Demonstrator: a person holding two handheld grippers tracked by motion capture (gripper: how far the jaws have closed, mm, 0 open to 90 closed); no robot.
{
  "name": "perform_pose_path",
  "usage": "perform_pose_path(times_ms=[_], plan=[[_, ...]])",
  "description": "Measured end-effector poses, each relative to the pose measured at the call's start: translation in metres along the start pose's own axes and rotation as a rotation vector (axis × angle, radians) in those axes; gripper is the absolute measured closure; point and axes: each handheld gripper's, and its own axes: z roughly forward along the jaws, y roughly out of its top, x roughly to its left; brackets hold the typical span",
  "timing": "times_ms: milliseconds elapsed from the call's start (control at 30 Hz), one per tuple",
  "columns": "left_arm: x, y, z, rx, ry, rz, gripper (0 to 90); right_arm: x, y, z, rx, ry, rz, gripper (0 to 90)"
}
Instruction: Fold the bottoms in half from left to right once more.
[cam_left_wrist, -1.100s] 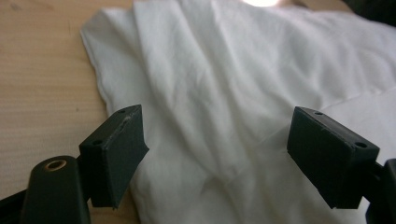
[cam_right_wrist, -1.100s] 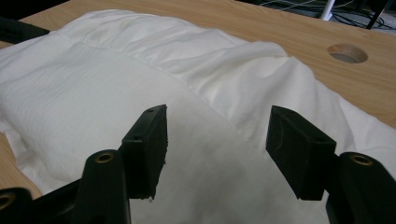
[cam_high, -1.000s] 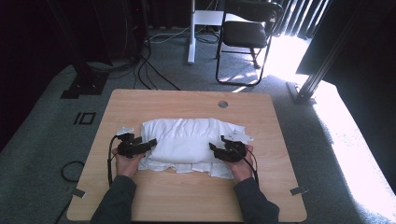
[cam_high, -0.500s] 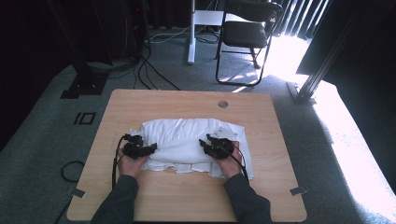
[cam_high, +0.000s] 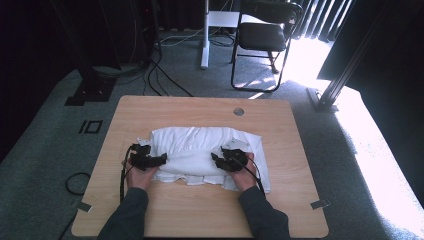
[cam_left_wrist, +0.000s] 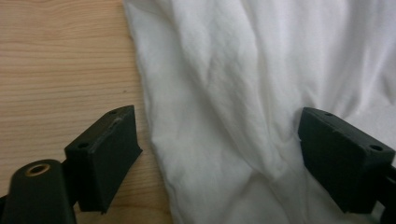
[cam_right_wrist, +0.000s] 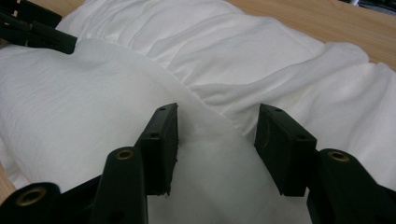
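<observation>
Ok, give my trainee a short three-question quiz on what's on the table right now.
1. True or false: the left gripper is clamped shut on the white cloth.
2. Which part of the cloth does the right gripper straddle? A) a raised fold B) a flat single layer C) a loose corner hanging off the wooden table
3. What sits in the table near its far edge?

Key
1. False: its jaws stand wide apart, one over bare wood, one over cloth.
2. A: a fold ridge runs between its open jaws.
3. A small round hole.
</observation>
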Motion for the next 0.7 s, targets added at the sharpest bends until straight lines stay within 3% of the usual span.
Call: perform_pose_path(times_ms=[33, 67, 100, 167, 233, 333, 400, 467, 533, 700], plan=[[0.002, 0.0, -0.002, -0.002, -0.045, -0.009, 29.5, 0.0, 0.0, 0.001, 0.002, -0.003, 0.007, 48.8], [0.002, 0.0, -0.003, -0.003, -0.068, -0.012, 29.5, 0.0, 0.0, 0.001, 0.002, -0.003, 0.007, 48.8], [0.005, 0.0, -0.004, 0.004, -0.156, -0.031, 39.0, 0.0, 0.0, 0.001, 0.002, -0.003, 0.006, 48.7], [0.008, -0.001, -0.002, 0.018, -0.234, -0.067, 74.1, 0.003, 0.003, -0.003, -0.016, -0.015, 0.01, 48.8], [0.011, -0.002, -0.001, 0.03, -0.28, -0.084, 77.4, 0.004, 0.004, -0.005, -0.025, -0.016, 0.005, 50.9], [0.014, 0.0, -0.005, 0.018, -0.294, -0.08, 83.9, 0.01, 0.008, -0.009, -0.061, -0.036, -0.031, 58.9], [0.014, 0.001, -0.009, 0.002, -0.305, -0.085, 84.8, 0.01, 0.007, -0.006, -0.047, -0.026, -0.04, 61.3], [0.016, 0.005, -0.019, -0.055, -0.336, -0.097, 85.3, 0.009, 0.001, 0.004, -0.002, -0.022, -0.03, 62.1], [0.017, 0.01, -0.028, -0.101, -0.378, -0.108, 85.5, 0.007, -0.003, 0.01, 0.004, -0.012, -0.012, 62.3], [0.006, 0.035, -0.056, -0.191, -0.437, -0.052, 86.1, 0.011, -0.007, 0.021, 0.037, 0.003, -0.005, 62.8]])
